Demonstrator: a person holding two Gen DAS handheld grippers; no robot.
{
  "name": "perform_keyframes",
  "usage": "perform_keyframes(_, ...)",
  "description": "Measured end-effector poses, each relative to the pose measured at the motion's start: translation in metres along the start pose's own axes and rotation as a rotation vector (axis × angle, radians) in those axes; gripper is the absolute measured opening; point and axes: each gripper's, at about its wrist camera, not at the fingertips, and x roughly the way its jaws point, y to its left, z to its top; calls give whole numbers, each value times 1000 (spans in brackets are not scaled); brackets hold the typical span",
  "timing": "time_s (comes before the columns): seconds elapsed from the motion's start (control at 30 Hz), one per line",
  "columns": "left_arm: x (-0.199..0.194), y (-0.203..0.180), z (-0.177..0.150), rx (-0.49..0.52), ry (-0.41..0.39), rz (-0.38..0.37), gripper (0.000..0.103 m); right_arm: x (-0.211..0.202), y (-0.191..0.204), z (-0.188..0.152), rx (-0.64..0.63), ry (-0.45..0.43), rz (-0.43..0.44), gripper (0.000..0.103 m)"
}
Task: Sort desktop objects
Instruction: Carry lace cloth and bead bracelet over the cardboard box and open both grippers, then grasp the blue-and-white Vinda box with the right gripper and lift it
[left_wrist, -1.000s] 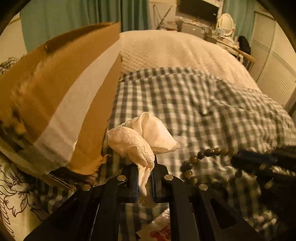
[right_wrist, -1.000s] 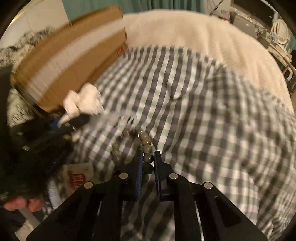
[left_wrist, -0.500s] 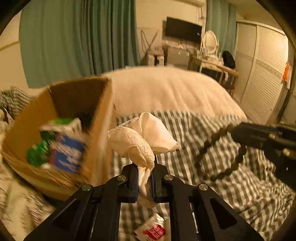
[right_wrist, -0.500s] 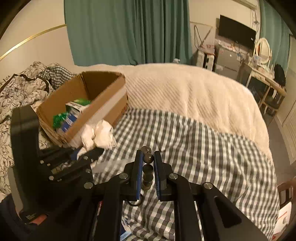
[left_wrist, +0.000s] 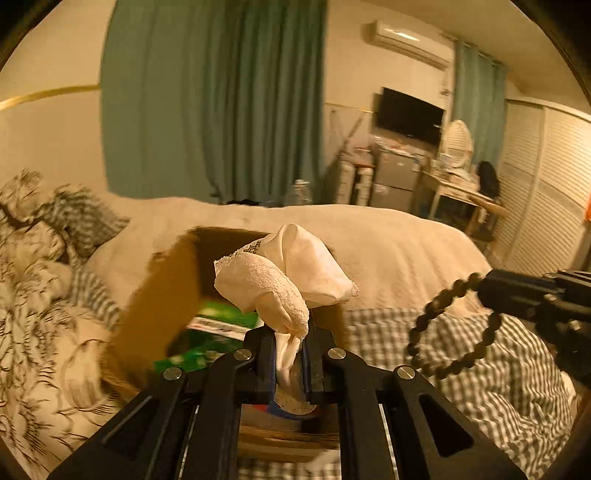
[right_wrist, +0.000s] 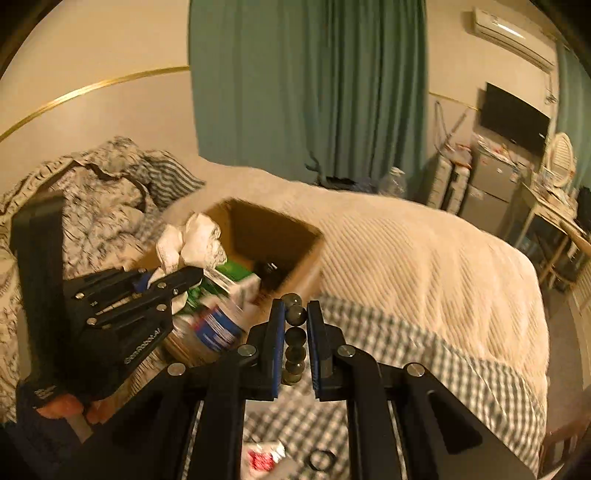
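Note:
My left gripper (left_wrist: 290, 354) is shut on a crumpled white lace cloth (left_wrist: 284, 273) and holds it over the open cardboard box (left_wrist: 159, 295); it also shows in the right wrist view (right_wrist: 177, 277) with the cloth (right_wrist: 192, 243) above the box (right_wrist: 273, 236). My right gripper (right_wrist: 295, 332) is shut on a dark bead bracelet (right_wrist: 295, 332), lifted above the bed to the right of the box. The bracelet hangs as a loop in the left wrist view (left_wrist: 454, 328). The box holds green and blue packets (right_wrist: 221, 314).
A grey checked blanket (right_wrist: 424, 354) and a cream quilt (right_wrist: 424, 258) cover the bed. A red-and-white sachet (right_wrist: 264, 458) and a small black ring (right_wrist: 322, 459) lie on the blanket below my right gripper. Patterned bedding (left_wrist: 37, 295) lies left of the box.
Both grippers have risen from the blanket and moved toward the box with their objects. The left gripper's cloth is now over the box opening. The bracelet hangs free in the air.

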Motion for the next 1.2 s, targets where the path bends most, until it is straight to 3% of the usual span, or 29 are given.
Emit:
perform_keyframes(0.2,23,36,-2,-60,84,123,9,26,33,26,-33,-1,57,11)
perform_keyframes(0.37,39,41,-10,-63,122,124,10,61,45,31,9,55,120,11)
perform_keyframes(0.43,39,38,-13,-51,124,137,19,71,49,33,26,66,106,14)
perform_keyframes(0.47,40,37,-14,-43,131,151,36,73,49,33,30,66,83,29)
perform_keyframes(0.5,41,35,-15,-39,147,172,68,71,48,33,37,61,68,50)
perform_keyframes(0.57,43,36,-18,-54,164,212,96,62,39,29,62,36,47,58)
perform_keyframes(0.67,40,30,-22,-50,174,218,96,42,19,16,67,40,17,58)
perform_keyframes(0.77,31,20,-26,-27,155,233,97,19,-1,-10,31,79,-51,65)
perform_keyframes(0.97,3,-20,-53,72,151,228,103,-9,-38,-93,-30,234,-137,74)
perform_keyframes(1.07,-5,-47,-74,116,179,170,103,-8,-54,-144,21,365,-75,74)
perform_keyframes(1.17,-13,-75,-101,169,169,142,103,-3,-64,-192,120,442,-32,73)
perform_keyframes(1.2,-12,-83,-110,192,171,129,103,3,-67,-204,162,489,12,67)
